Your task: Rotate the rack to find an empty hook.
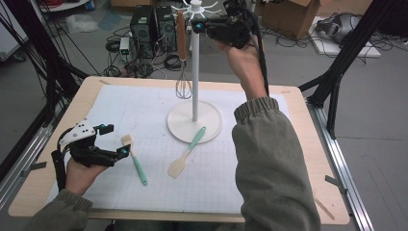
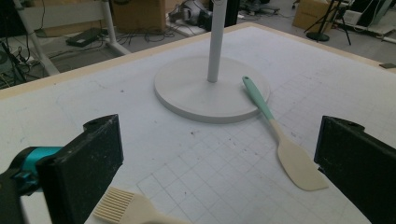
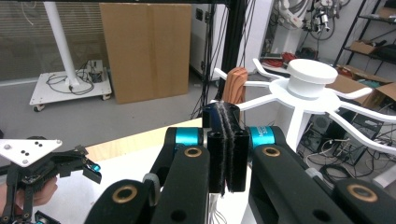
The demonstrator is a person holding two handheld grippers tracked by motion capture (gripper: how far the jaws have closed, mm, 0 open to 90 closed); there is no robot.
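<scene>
A white hook stand [image 1: 195,72] rises from a round base [image 1: 179,124] on the gridded mat. A whisk [image 1: 183,85] with a brown handle [image 3: 235,83] hangs from one of its arms. My right gripper [image 1: 197,26] is held high beside the stand's top, just behind that handle, jaws pressed together [image 3: 226,154] with nothing between them. A teal-handled spatula [image 1: 189,150] lies with its handle on the base edge [image 2: 187,93]. A teal-handled brush [image 1: 136,162] lies left of it. My left gripper [image 1: 116,140] stands open low over the brush bristles [image 2: 119,207].
The mat [image 1: 144,110] covers most of the wooden table [image 1: 308,144]. Computer boxes [image 1: 151,29], cables and cartons crowd the floor beyond the far edge. Black frame legs [image 1: 337,72] stand at both sides.
</scene>
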